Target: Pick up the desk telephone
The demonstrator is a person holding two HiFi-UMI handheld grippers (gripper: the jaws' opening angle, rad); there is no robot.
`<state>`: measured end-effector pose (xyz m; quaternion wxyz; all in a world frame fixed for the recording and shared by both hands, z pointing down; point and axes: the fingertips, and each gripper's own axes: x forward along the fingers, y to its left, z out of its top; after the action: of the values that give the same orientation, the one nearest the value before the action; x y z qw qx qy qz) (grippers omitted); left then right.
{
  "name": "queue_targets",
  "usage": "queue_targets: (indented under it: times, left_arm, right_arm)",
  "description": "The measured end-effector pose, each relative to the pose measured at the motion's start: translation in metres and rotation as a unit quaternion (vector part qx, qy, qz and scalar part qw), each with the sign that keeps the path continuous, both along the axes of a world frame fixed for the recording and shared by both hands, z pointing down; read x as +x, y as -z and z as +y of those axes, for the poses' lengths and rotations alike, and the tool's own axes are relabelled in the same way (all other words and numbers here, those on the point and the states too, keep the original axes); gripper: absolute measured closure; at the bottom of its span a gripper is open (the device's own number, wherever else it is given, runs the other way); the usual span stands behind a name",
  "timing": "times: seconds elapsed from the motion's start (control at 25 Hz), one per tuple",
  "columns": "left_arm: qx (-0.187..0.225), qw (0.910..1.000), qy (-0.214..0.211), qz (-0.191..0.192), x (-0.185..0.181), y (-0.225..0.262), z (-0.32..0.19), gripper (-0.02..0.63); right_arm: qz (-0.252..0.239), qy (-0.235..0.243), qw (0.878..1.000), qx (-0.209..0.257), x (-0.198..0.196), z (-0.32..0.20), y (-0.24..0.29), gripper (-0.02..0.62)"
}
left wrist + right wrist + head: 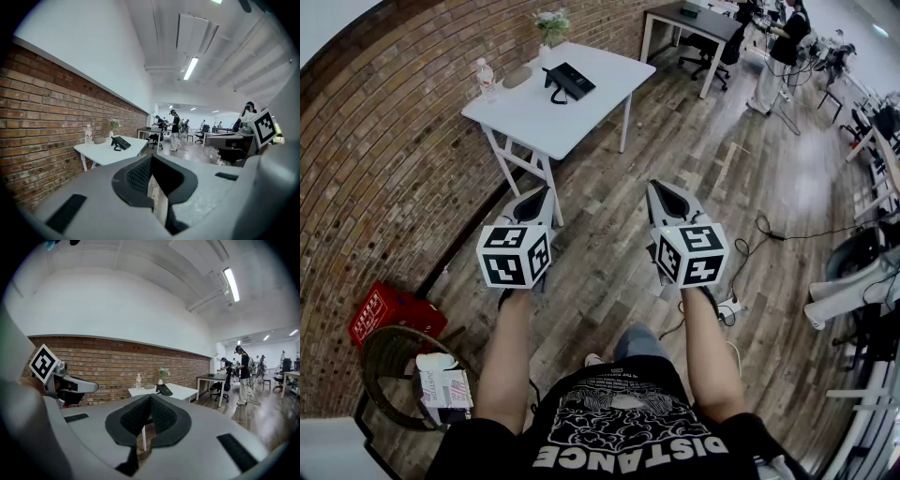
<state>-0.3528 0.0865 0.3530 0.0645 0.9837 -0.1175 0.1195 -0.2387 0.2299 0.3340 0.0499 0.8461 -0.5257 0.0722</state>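
A black desk telephone [569, 82] [120, 143] [164, 389] with a coiled cord lies on a white table [592, 96] [104, 155] [183, 392] by the brick wall, well ahead of me. My left gripper [546, 190] [151, 161] and my right gripper [657, 184] [150, 400] are held side by side over the wooden floor, far short of the table. Both are shut with nothing between their jaws. Each points roughly level toward the table.
On the table also stand a water bottle [487, 80], a grey pouch [517, 76] and a vase of flowers [549, 28]. A red crate [392, 315] and a wicker basket [394, 361] sit at the left wall. Cables and a power strip [728, 307] lie on the floor at right. People and desks are further back.
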Motion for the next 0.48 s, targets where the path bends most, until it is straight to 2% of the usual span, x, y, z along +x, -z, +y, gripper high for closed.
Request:
queue_targets:
  times: [0.48]
  left_arm:
    - [-0.010,0.9999,-0.007,-0.006,0.053,-0.022,-0.018,0.598]
  right_arm:
    - [-0.003,0.007,1.000,-0.002,0.043,-0.029,-0.022,0.592]
